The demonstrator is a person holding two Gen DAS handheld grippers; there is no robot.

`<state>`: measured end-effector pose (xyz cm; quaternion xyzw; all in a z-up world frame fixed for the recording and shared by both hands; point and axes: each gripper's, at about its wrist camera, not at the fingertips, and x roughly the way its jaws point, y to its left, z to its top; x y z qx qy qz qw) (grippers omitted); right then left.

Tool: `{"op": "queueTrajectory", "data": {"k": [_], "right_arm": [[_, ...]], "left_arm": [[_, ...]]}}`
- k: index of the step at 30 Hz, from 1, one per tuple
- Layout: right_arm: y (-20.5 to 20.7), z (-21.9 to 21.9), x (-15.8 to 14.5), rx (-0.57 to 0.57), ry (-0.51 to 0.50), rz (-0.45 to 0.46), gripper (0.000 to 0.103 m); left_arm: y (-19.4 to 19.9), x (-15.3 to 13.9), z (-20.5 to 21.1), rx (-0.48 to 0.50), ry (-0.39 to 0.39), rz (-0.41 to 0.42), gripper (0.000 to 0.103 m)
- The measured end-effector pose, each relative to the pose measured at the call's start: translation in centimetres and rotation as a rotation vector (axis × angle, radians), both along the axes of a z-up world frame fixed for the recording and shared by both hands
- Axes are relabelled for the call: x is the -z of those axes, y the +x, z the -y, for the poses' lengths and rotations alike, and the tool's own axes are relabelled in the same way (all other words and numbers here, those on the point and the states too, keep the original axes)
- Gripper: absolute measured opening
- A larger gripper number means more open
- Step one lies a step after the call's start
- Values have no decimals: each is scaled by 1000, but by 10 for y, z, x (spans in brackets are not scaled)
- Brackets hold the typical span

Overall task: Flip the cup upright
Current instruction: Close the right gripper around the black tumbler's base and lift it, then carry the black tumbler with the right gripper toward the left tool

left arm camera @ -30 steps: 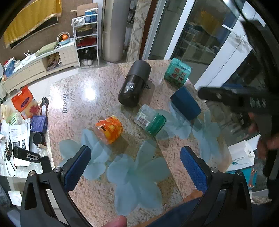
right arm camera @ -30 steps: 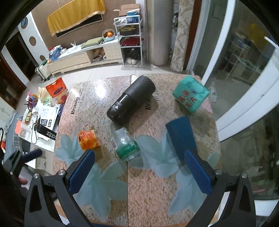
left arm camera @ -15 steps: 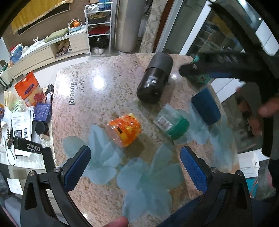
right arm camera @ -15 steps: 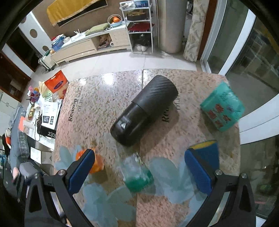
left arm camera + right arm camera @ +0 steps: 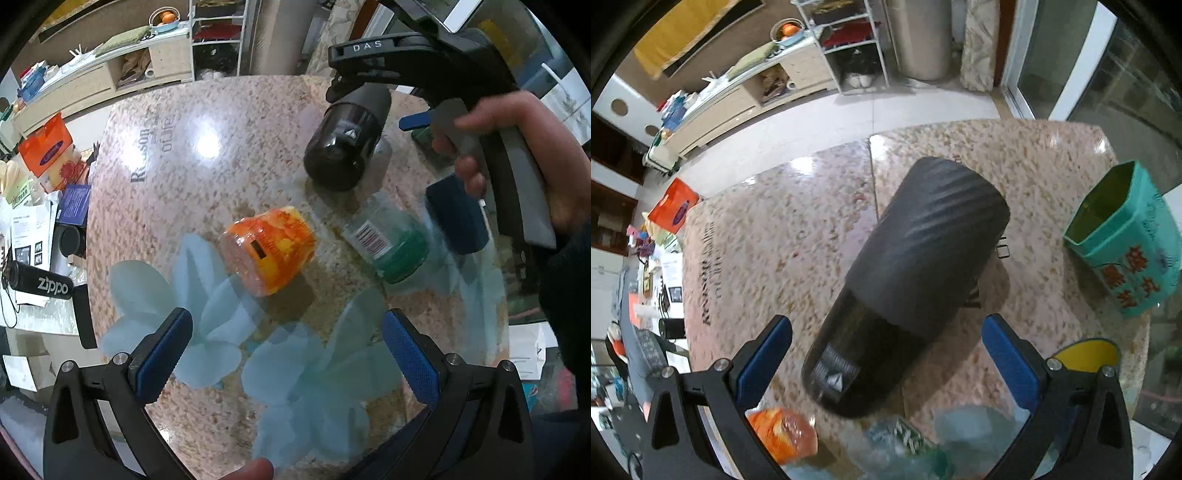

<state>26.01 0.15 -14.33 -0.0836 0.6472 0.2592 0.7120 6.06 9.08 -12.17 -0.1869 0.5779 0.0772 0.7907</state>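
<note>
Moved: right tool point(image 5: 886, 354) now over the lying black cup point(image 5: 905, 284), jaws spread.
Left tool point(image 5: 288, 350): spread, empty.

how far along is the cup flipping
Nothing is flipped yet: the black cup lies on its side on the table, as do the orange cup and the clear cup. The right gripper is open, its fingers either side of the black cup without touching. Gripping, lifting and standing it up remain.
</note>
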Motion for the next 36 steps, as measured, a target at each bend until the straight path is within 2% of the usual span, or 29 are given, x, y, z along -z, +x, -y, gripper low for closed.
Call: {"op": "queueTrajectory", "data": {"k": [7,11,13,16,19,23,30,36], "right_arm": [[15,-8,17,46,-49,-1,103],[18,-7,27,20,-77,-33,103],[17,-5,31,-7,-103,-41,96],[16,-5,20,-40,-115,4,87],[15,2,12,-65,-94,27,85],[18,9,11,-74,-17,31,84],[22,41,4,-42,108,-24,83],[30,61,-25,-56,138,43,82]], "left_arm": [[3,19,-9,-39,-28,-23,103],[6,22,-12,-44,-26,-31,103],[9,24,-13,-47,-31,-33,103],[11,26,-14,-53,-41,-39,103],[11,26,-13,-54,-51,-40,103],[11,27,-11,-55,-55,-45,103],[3,25,-15,-88,-60,-52,103],[-3,21,-21,-119,-53,-43,103]]}}
